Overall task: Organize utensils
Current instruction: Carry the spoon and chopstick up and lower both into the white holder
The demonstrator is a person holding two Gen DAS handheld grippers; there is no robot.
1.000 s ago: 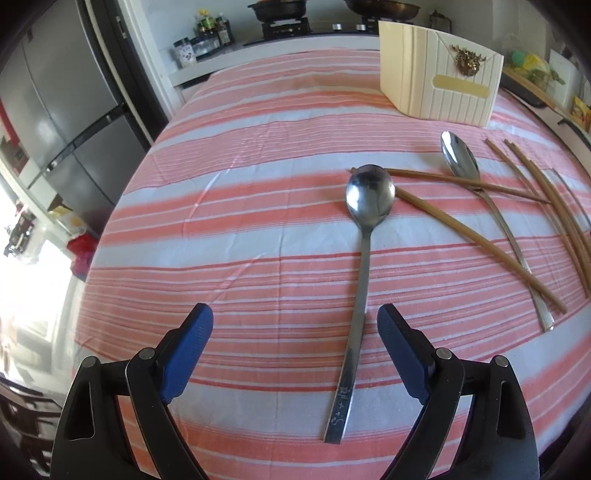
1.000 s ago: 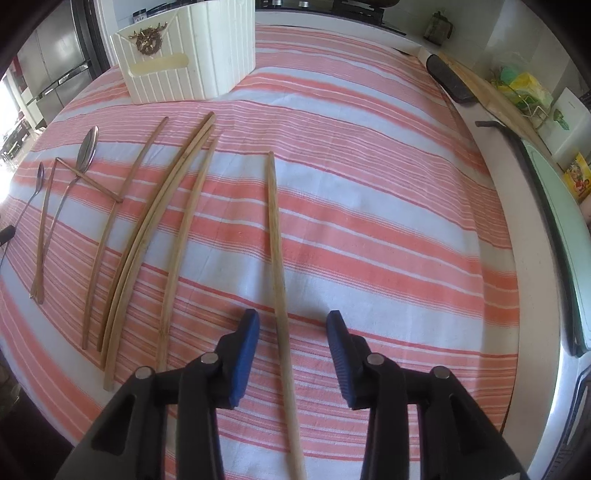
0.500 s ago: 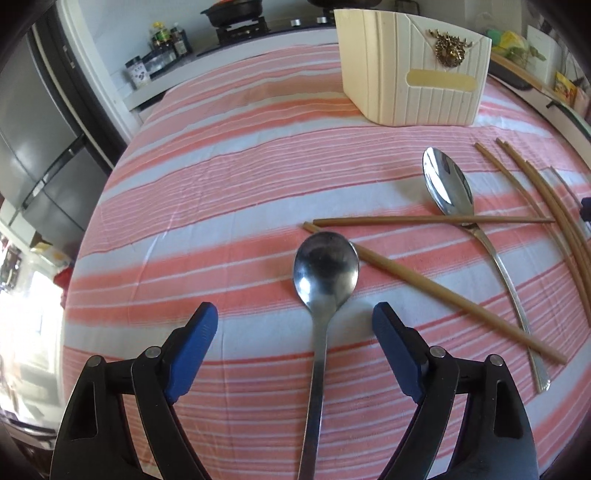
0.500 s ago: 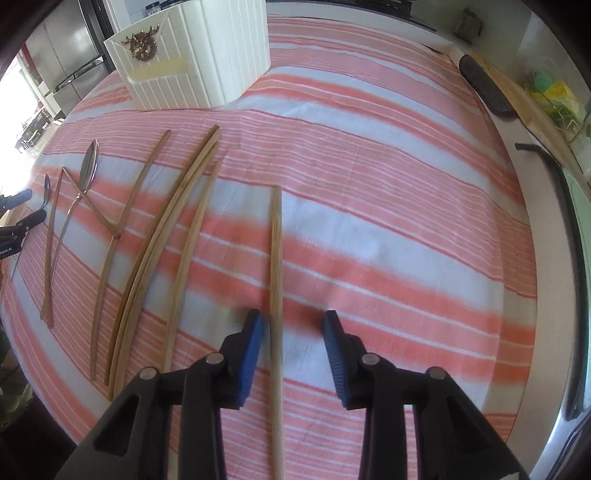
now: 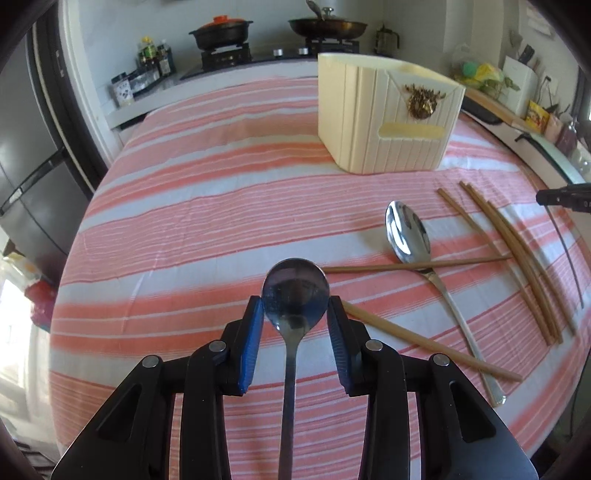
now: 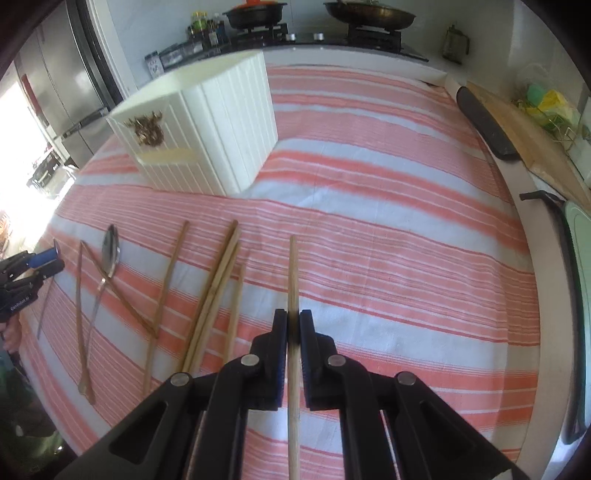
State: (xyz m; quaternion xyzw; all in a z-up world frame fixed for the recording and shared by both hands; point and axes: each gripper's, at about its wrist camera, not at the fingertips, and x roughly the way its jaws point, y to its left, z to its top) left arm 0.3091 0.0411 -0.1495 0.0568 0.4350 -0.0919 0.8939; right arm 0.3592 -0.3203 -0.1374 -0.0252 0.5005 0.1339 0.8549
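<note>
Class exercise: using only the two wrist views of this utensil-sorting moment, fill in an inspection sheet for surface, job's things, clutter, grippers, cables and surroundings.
Surface: pink-and-white striped tablecloth, flat.
Job's things: cream ribbed utensil holder upright; round-bowled steel spoon between the left pads; oval steel spoon lying under a crossed wooden chopstick; more loose wooden chopsticks beside it; single wooden chopstick in the right pads.
Clutter: nothing seen on the cloth.
Grippers: left gripper closed against the spoon bowl's edges; right gripper clamped on the single chopstick.
Cables: nothing seen.
Surroundings: stove with black pots, steel fridge.
</note>
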